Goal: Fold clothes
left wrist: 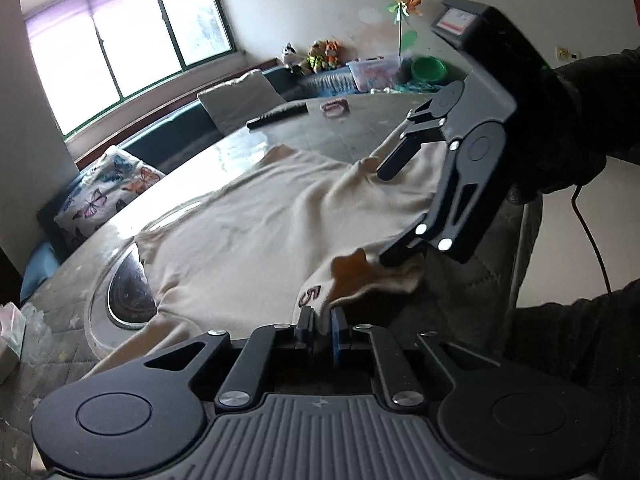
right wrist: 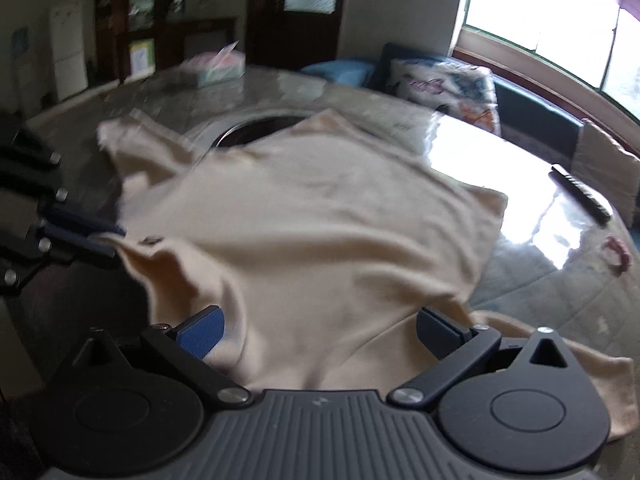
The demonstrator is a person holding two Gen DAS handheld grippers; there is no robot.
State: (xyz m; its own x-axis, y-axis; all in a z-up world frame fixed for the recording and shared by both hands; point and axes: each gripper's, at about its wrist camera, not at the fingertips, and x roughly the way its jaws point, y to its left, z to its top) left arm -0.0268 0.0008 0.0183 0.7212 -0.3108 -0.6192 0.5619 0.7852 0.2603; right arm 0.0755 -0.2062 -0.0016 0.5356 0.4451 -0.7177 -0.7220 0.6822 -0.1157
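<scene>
Cream shirt (left wrist: 256,216), soft and rumpled, drapes the glossy round table (left wrist: 320,128)

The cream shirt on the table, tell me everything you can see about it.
The cream shirt is a soft knit-looking garment, spread wrinkled across the round table and partly covering its dark centre opening. A dark "5" is stitched near one edge. The left gripper is shut on that edge, lifting it into a small peak. The right gripper stands open over another bunched edge, cloth lying between its blue pads; whether they touch it is unclear.

Bright window (left wrist: 120,40), cushioned bench (left wrist: 176,136)
</scene>
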